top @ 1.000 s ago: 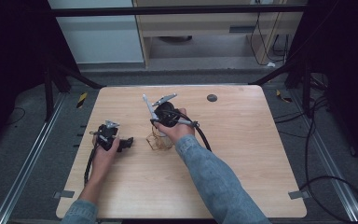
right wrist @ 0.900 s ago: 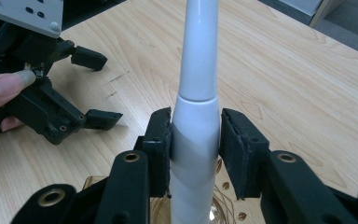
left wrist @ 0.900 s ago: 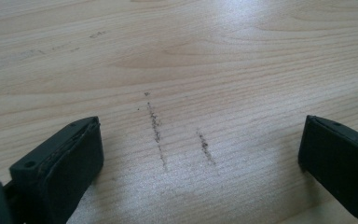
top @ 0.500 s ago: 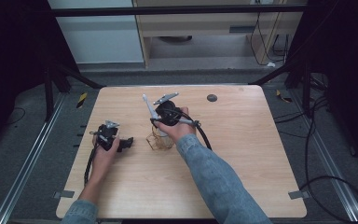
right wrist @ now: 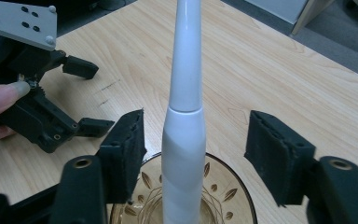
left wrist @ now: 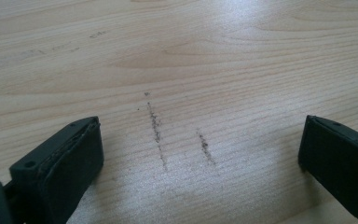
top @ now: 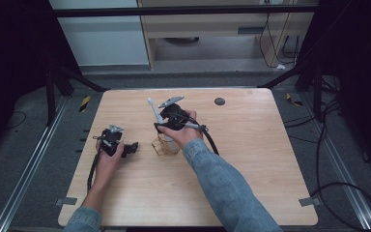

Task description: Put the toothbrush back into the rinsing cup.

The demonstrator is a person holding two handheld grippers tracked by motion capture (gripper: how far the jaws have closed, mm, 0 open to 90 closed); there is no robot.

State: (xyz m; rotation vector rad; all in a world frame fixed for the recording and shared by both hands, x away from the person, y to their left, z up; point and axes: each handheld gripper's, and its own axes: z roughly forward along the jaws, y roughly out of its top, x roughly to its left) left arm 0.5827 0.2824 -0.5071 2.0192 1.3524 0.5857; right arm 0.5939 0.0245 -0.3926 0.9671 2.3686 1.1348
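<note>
Closest in the right gripper view, a white toothbrush handle (right wrist: 183,140) stands in a see-through glass (right wrist: 223,196) with leaf marks on it. The right tongs (right wrist: 193,154) sit on either side of the handle with a gap on both sides, so they are not pinching it. They have just been opening, with the handle between them. It looks like the toothbrush has been dropped into the glass and let go, and the glass now holds it up so it cannot fall over. From above, the glass (top: 166,145) stands near the middle of the desk (top: 251,159), right under the right hand. The long white stick (top: 153,110) pokes up out of it and leans a bit toward the far left of the desk, with its bottom end down in the glass and its top end in the air. A little farther to the left, the left tongs (top: 134,146) are spread wide and hold nothing. They wait low over the bare wood, well out of the way, likely because this job needs just one hand. Far back on the desk is a small dark round spot (top: 219,101).
</note>
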